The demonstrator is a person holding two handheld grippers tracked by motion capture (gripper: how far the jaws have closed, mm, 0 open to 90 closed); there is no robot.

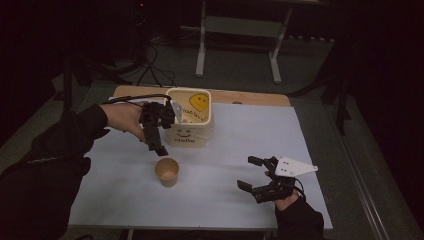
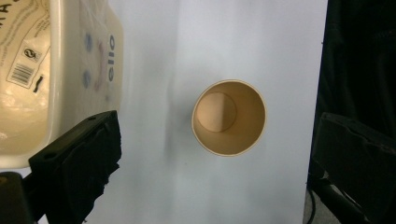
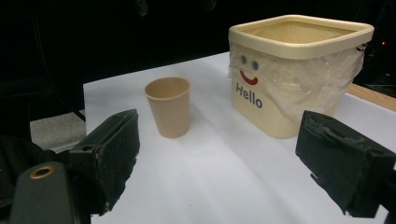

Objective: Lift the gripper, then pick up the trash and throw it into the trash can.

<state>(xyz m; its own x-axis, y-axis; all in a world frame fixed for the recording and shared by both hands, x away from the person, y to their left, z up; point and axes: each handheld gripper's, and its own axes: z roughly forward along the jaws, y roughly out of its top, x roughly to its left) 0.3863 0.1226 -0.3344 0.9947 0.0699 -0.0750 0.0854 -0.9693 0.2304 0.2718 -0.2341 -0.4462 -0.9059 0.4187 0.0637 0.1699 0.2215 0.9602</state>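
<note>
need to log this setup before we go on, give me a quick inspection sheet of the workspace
surface: table under a pale sheet, wooden edge bare at the far side
job's things: paper cup upright, empty, apart from the cream bin marked Hello, which has a plastic liner
clutter: nothing seen
grippers: left hand-held gripper open, above the cup, pointing down; right hand-held gripper open, low by the near right, holding nothing
cables: black cable trails from the left one
surroundings: dark room, white frame legs on the floor behind
</note>
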